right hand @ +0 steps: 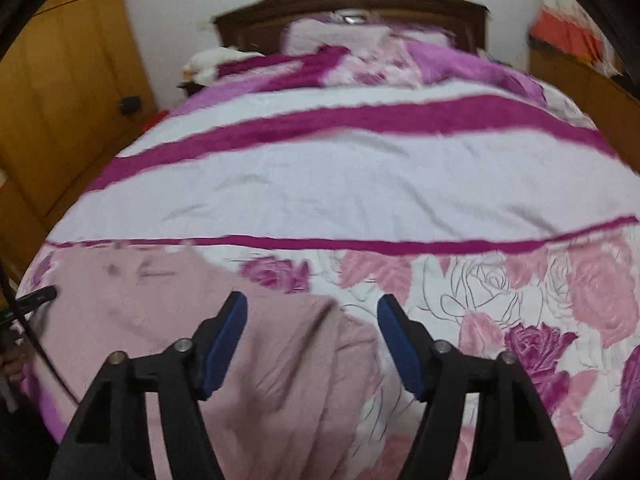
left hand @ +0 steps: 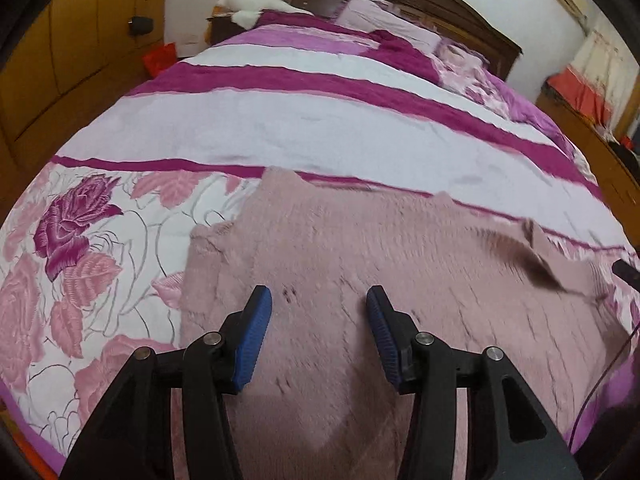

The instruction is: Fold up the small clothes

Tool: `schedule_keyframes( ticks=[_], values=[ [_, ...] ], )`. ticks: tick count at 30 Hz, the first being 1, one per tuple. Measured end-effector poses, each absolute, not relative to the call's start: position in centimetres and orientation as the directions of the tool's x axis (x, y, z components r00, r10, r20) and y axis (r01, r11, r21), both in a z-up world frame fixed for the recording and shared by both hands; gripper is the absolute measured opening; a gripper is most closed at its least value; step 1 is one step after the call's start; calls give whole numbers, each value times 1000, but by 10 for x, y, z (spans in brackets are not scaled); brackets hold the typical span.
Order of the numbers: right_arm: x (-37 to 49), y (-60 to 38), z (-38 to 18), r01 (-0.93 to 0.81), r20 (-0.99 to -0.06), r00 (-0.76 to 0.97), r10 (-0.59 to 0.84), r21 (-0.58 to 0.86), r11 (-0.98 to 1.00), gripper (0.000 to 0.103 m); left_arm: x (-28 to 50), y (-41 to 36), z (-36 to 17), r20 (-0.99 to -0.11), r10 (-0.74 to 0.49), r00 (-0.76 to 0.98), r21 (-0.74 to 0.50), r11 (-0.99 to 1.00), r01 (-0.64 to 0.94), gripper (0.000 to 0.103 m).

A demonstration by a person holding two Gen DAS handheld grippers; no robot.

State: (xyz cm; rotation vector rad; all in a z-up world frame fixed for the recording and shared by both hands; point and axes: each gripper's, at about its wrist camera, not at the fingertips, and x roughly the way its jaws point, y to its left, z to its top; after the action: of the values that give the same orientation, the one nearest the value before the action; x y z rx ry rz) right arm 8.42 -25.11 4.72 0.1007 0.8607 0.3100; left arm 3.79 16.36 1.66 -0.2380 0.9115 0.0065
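Note:
A dusty-pink fuzzy garment (left hand: 360, 248) lies spread flat on the near part of the bed. In the left wrist view my left gripper (left hand: 318, 294) hovers over its middle, open, with nothing between the blue pads. A flap (left hand: 548, 256) at the garment's right side is turned over. In the right wrist view the same garment (right hand: 160, 312) fills the lower left, and my right gripper (right hand: 312, 300) hangs open over its wrinkled right edge, holding nothing. A dark tip of the other gripper (right hand: 38, 298) shows at the left border.
The floral and magenta-striped quilt (left hand: 280, 128) covers the whole bed. Pillows (right hand: 340, 36) lie by the dark wooden headboard (right hand: 352, 0). A wooden wardrobe (left hand: 60, 40) stands to the left and a low cabinet (left hand: 580, 128) to the right. A black cable (right hand: 36, 344) hangs at the left.

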Motion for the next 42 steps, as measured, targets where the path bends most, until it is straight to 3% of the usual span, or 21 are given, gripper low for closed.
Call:
schedule_keyframes(
  ticks=[5, 8, 10, 12, 16, 19, 23, 26, 30, 33, 34, 35, 36, 37, 42],
  values=[
    [71, -232, 37, -330, -735, 431, 524, 412, 849, 71, 23, 159, 9, -827, -83, 556, -193, 971, -142, 26],
    [97, -214, 3, -273, -838, 321, 441, 364, 890, 70, 5, 154, 11, -837, -52, 545, -163, 974, -157, 26],
    [116, -216, -7, -230, -844, 308, 439, 382, 895, 64, -2, 147, 11, -833, -5, 554, -97, 986, -138, 27],
    [134, -230, 3, -194, -797, 400, 452, 409, 892, 63, -2, 142, 9, -830, 18, 558, -58, 991, -119, 27],
    [139, -278, 32, 16, -695, 660, 284, 391, 920, 71, -4, 142, 9, -823, 24, 568, -44, 993, -106, 28],
    [126, -300, 35, 60, -682, 672, 288, 438, 897, 72, -5, 147, 11, -826, 5, 563, -78, 989, -123, 28],
    [98, -289, 31, 38, -769, 589, 248, 333, 942, 73, -14, 158, 20, -825, -15, 565, -112, 984, -137, 28],
    [57, -284, 27, 71, -818, 523, 239, 322, 944, 73, -36, 177, 28, -801, -110, 588, -235, 962, -140, 28],
    [14, -269, 22, 26, -794, 548, 262, 330, 944, 72, -58, 203, 24, -747, -193, 636, -390, 902, -184, 29],
    [18, -261, -1, 50, -825, 543, 157, 218, 975, 72, -57, 209, 1, -740, -225, 634, -442, 873, -207, 32],
    [19, -267, -11, 85, -834, 530, 153, 231, 969, 60, -55, 210, -13, -755, -237, 611, -459, 857, -234, 30],
    [18, -271, -15, 96, -825, 530, 194, 287, 953, 30, -56, 213, -20, -744, -243, 622, -487, 836, -255, 24],
    [12, -279, -17, 108, -792, 545, 276, 393, 913, 20, -60, 215, -19, -728, -237, 643, -504, 821, -268, 18],
    [3, -286, -16, 112, -762, 566, 314, 448, 887, 15, -62, 218, -15, -710, -242, 661, -528, 804, -274, 2],
    [-28, -301, -9, 115, -721, 599, 348, 507, 854, 12, -83, 224, -2, -632, -254, 732, -598, 761, -252, 0]
  ],
)
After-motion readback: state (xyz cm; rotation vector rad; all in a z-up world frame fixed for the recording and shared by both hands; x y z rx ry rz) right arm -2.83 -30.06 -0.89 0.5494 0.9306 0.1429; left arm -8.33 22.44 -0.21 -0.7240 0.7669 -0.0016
